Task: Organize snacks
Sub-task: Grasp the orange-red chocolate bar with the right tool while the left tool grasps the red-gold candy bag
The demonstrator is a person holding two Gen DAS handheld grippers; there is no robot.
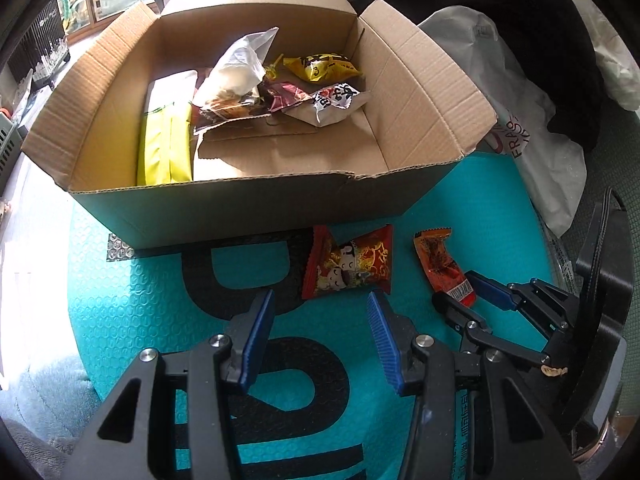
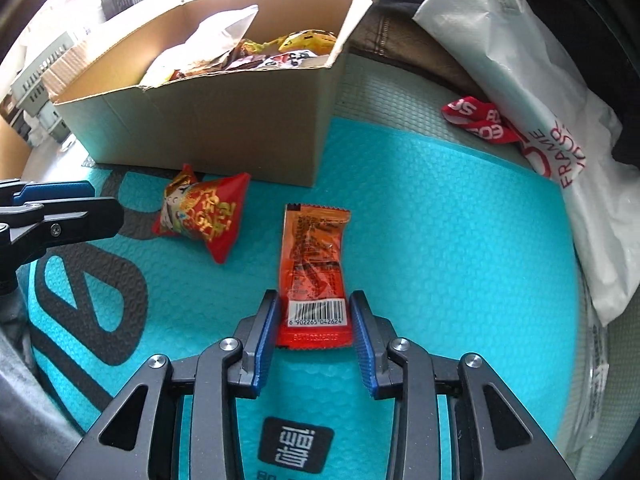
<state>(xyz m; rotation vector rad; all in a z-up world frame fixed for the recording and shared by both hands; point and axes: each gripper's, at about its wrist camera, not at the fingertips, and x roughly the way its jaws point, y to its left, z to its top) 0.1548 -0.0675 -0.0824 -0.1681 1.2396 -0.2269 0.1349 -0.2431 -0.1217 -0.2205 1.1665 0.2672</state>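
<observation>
Orange packet between right tool fingers

Both tools share 1 design. The left gripper, filling the lower half of its own wrist view, has 2 dark grey plastic arms with triangular cut-outs, joined by round silver pivot pins. Each finger carries a blue pad ribbed with fine ridges. The right gripper, at the bottom centre of its view, matches it: the same grey linkage bars, silver rivets and ribbed blue pads. A small cross-head screw sits on the black finger at the left edge.
</observation>
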